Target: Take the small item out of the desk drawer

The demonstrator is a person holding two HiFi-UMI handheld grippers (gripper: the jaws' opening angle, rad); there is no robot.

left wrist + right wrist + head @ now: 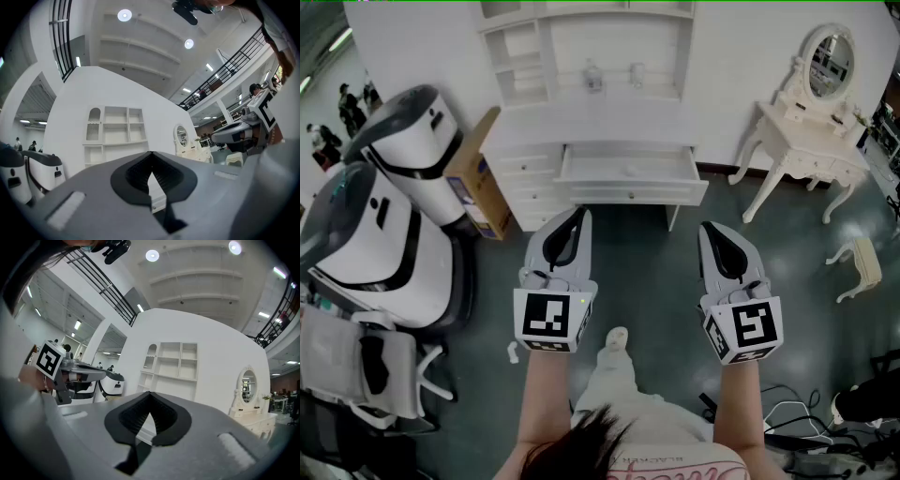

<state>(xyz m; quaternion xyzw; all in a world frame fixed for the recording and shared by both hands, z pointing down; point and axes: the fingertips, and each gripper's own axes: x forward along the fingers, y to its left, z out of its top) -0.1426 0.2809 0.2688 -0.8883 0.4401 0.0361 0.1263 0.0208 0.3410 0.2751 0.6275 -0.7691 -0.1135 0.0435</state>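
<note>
A white desk (609, 117) with a shelf unit on top stands against the wall ahead. Its middle drawer (630, 190) is pulled out. A small pale item (630, 170) lies inside it, too small to make out. My left gripper (578, 215) and right gripper (710, 228) are held side by side, well short of the drawer, above the floor. Both are shut with nothing between the jaws. In the left gripper view the left gripper (151, 153) points at the shelf unit (117, 133). The right gripper view shows the right gripper (151, 393) aimed at the same shelves (171, 366).
Two large white and black machines (380, 234) and a cardboard box (478, 178) stand left of the desk. A white dressing table (811, 141) with an oval mirror and a stool (860, 264) are at the right. Cables (797, 422) lie on the floor near my feet.
</note>
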